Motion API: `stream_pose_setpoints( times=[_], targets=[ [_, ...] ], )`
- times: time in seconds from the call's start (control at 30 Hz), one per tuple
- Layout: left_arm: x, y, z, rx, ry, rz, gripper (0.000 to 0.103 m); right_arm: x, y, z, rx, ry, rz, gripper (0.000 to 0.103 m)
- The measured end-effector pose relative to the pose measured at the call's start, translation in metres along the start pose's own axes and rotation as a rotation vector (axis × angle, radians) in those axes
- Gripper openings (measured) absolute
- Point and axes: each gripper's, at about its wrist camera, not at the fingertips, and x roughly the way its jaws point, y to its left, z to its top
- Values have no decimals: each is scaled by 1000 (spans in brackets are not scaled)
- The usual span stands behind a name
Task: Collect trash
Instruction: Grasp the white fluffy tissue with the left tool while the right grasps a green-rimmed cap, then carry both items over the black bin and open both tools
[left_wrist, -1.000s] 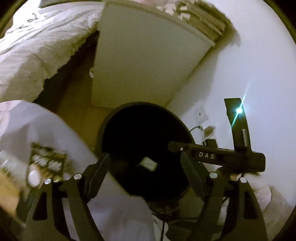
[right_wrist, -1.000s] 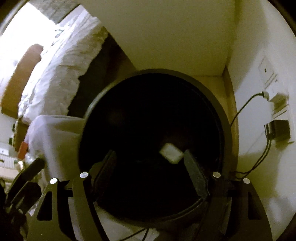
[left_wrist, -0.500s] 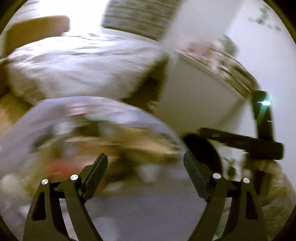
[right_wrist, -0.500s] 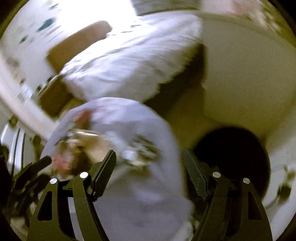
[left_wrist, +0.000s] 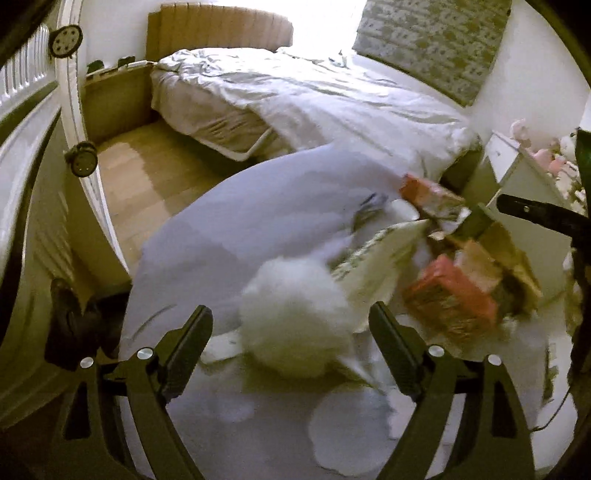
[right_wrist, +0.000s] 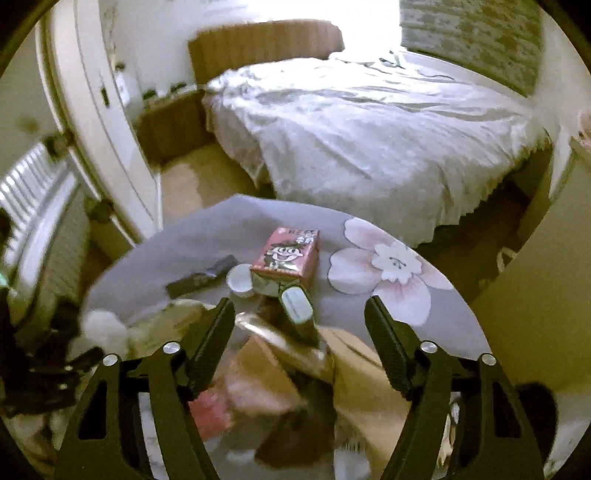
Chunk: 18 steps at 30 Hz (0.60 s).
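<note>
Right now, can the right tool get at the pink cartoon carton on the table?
Probably yes. The right tool is open and empty, and the pink carton stands upright just beyond its tips. A grey capped container and a white cup crowd the carton's near side.

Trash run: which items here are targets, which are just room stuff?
Targets: white wad, pink carton, small cup, dark wrapper, red packs.
Room stuff: bed, tablecloth, white cabinet.
</note>
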Motion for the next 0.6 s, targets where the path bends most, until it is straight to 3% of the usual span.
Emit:
stream_pose_setpoints(
  times=[0.1,0.2,0.23,0.27,0.33,0.37,0.6],
  targets=[
    [8,9,2,-14,21,-18,86,24,1,-2,-12,44,-30,59],
    [12,10,5,6,15,-40,85,41,3,-4,-11,69,-17,42],
    [11,12,4,16,10,-41,81,44,2,-5,-6,77,-7,35],
    [11,11,4,28,7,-45,69,45,4,-5,0,74,2,28],
    [20,8,6,37,45,-90,51,44,4,-6,10,60,14,27],
    [23,8,6,36,47,-87,48,41,3,-7,15,47,27,27],
    [11,10,7,27,1,-125,41,-5,2,-9,89,-57,150,27]
  ],
)
